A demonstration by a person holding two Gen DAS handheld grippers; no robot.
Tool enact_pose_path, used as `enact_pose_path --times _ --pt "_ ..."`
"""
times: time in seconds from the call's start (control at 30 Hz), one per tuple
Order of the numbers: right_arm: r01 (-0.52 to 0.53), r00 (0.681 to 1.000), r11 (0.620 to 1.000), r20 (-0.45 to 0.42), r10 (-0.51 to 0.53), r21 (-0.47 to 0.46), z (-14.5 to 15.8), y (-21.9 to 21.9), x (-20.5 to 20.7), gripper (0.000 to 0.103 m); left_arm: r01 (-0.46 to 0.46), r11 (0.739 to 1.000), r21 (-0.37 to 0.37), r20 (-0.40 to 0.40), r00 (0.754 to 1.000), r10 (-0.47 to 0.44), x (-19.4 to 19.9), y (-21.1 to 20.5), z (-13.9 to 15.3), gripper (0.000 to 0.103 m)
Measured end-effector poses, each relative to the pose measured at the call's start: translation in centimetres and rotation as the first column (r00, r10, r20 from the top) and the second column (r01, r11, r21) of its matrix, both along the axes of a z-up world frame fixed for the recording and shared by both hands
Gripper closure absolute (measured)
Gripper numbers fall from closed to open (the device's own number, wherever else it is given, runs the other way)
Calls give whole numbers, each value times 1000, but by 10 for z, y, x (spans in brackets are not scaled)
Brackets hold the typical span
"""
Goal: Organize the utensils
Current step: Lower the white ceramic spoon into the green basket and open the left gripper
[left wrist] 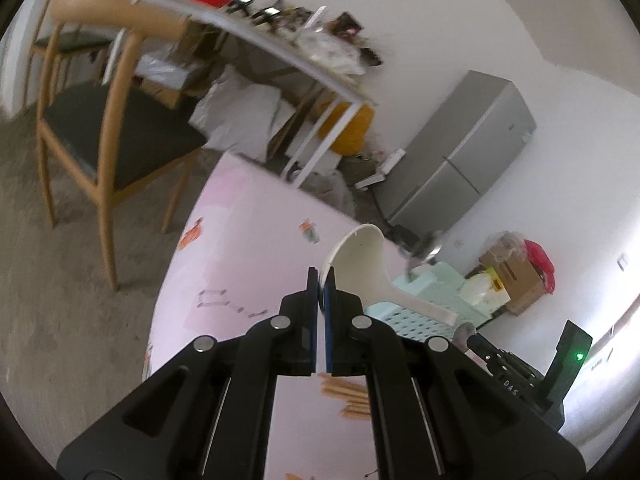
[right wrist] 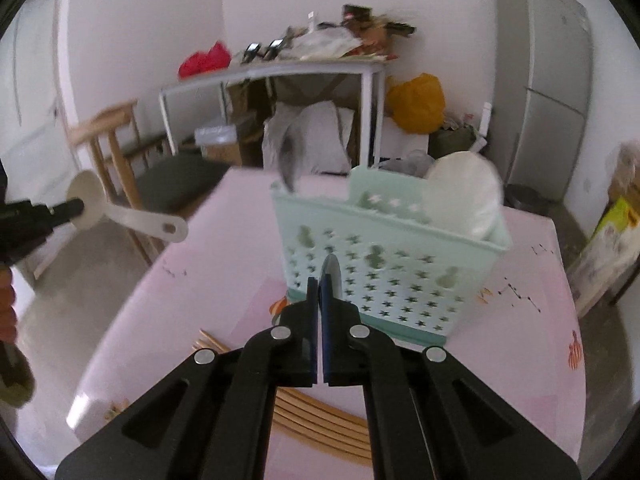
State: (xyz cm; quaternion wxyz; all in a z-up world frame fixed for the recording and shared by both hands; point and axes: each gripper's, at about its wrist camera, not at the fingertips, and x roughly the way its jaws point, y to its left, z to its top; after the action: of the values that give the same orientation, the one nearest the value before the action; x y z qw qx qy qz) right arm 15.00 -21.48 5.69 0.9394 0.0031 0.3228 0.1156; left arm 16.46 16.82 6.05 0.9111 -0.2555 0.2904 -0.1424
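The utensils are spread between the grippers, a mint-green perforated plastic basket (right wrist: 394, 264) and a pink table (right wrist: 224, 264). A white plastic rice paddle (left wrist: 362, 264) is pinched by its blade edge between the closed jaws of the left gripper (left wrist: 320, 280), and it is held in the air above the table, with its handle pointing right towards the basket. In the right wrist view the same paddle is seen at the far left, clear of the table edge. The jaws of the right gripper (right wrist: 320, 280) are pressed together on the rim of a thin, pale, rounded utensil (right wrist: 333, 274), whose kind cannot be told because of blur; it is held just in front of the near wall of the basket. A white round plate-like piece (right wrist: 464, 200) is stood in the right end of the basket, and a blurred grey metal utensil (right wrist: 289, 160) is seen rising from its left far corner. A bundle of light wooden chopsticks (right wrist: 320, 428) is laid on the table near the right gripper, under its arms. A wooden chair with a dark seat (left wrist: 112, 136) is placed beyond the table's left side.
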Motion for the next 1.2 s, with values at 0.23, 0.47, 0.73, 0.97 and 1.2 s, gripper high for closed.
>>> enact_pose_path --times 0.23,0.47,0.73,0.97,1.2 --pt "56 995 990 75 -66 129 29 -45 -18 102 47 989 140 145 987 -68 16 -47 60 102" --pt "72 981 976 163 -107 208 58 -78 -35 102 -15 854 520 261 955 -142 39 -132 95 102" --pt "71 975 972 190 -115 222 65 -89 -46 102 -144 550 823 331 908 -258 49 -222 78 102" --pt "58 973 959 199 -117 277 68 -101 -48 102 -147 401 904 290 900 -326 59 -259 54 102" --pt "23 977 921 189 -104 388 68 -120 -45 102 -84 316 945 206 903 -376 72 -280 27 101"
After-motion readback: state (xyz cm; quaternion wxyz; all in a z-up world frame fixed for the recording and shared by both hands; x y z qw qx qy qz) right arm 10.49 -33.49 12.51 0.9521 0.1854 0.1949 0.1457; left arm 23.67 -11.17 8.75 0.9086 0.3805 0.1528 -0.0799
